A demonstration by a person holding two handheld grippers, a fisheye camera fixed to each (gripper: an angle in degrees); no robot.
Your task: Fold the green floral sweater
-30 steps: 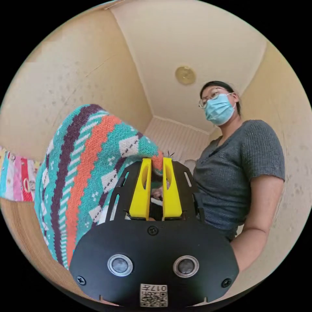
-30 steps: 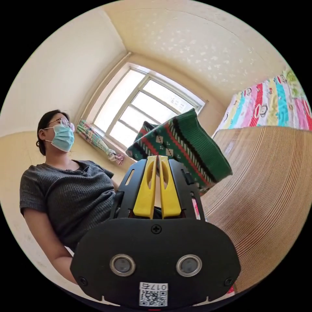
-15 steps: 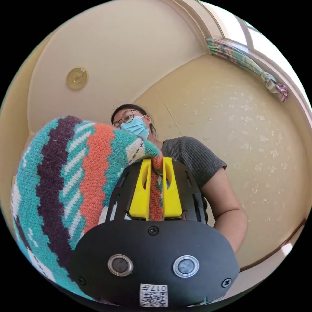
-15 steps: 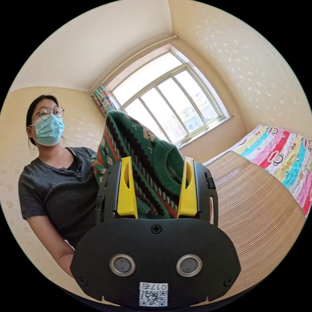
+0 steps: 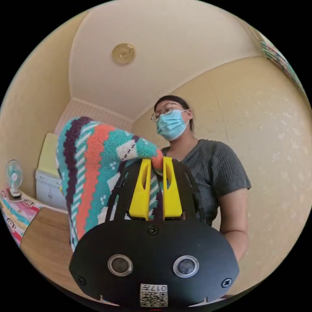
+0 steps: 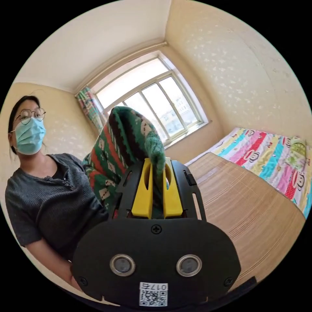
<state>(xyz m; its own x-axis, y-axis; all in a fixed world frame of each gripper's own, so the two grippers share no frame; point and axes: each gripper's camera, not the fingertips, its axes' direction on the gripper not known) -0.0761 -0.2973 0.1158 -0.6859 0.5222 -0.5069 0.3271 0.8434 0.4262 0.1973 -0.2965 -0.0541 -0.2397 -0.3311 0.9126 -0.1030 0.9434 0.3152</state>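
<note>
**Both tools clamped on the lifted sweater**

In the left gripper view, the left tool (image 5: 155, 169) has its two yellow jaws drawn close together with a fold of the green floral knitted sweater (image 5: 94, 162) pinched between them. In this view the knit looks teal, with orange, dark purple and white patterned bands; it rises from the jaws, arches over and hangs down beside the tool's black body, held up in the air above the tan woven-mat surface (image 5: 42, 234). Behind it stands a person in a grey ribbed short-sleeved top (image 5: 211, 175). A small standing fan (image 5: 13, 178) and a white cabinet (image 5: 48, 188) sit at the far end of the room, and a round brass ceiling fitting (image 5: 123, 53) shows overhead.

In the right gripper view, the right tool (image 6: 156, 175) is likewise closed on the sweater (image 6: 130, 136): a green ribbed edge runs down between its near-touching yellow jaws, and the rest of the garment, dark green with red and white bands, stands up above the tool in front of the window (image 6: 152, 97). The woven-mat surface (image 6: 247, 208) spreads off to one side, with a bright striped cartoon-print sheet (image 6: 273, 156) lying along its far edge. A patterned curtain (image 6: 88, 107) is gathered beside the window.
</note>
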